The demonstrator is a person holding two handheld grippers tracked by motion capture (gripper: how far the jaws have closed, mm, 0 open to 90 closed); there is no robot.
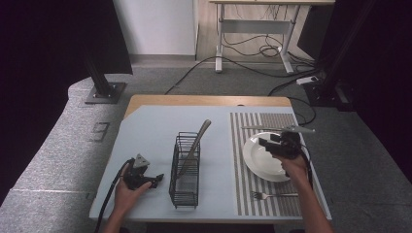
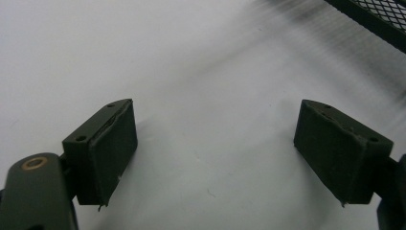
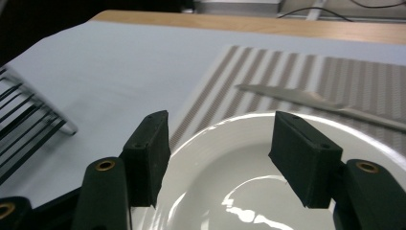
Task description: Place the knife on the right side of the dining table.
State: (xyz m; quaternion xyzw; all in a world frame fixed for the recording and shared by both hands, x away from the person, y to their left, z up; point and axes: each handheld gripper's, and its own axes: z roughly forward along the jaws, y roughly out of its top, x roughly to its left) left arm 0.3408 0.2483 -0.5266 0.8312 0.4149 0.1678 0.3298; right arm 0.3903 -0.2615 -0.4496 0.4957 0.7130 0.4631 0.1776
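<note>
- Hovering over the white plate [image 1: 265, 158], the right gripper [image 1: 273, 145] has its 2 jaws spread apart with nothing between them; in the right gripper view the plate's [image 3: 287, 182] bowl shows through the gap.
- Plate sits on a striped placemat [image 1: 272, 121] at the right side of the table [image 1: 145, 131].
- A knife [image 1: 262, 128] lies on the placemat just beyond the plate's far rim; in the right gripper view its blade [image 3: 306, 98] runs across the stripes past the plate.
- A fork [image 1: 272, 195] lies on the placemat near the table's front edge, on the near side of the plate and apart from it.
- Left gripper [image 1: 154, 180] rests low at the front left of the table, held in the person's left hand [image 1: 127, 191]; its 2 jaws stand wide apart over bare tabletop, pinching nothing.
- A black wire basket [image 1: 186, 170] stands between the 2 grippers, with 1 utensil [image 1: 197, 143] leaning in it, its handle sticking up and tilted toward the far right.
- Basket's mesh corner [image 2: 383, 19] shows at the upper right of the left gripper view.
</note>
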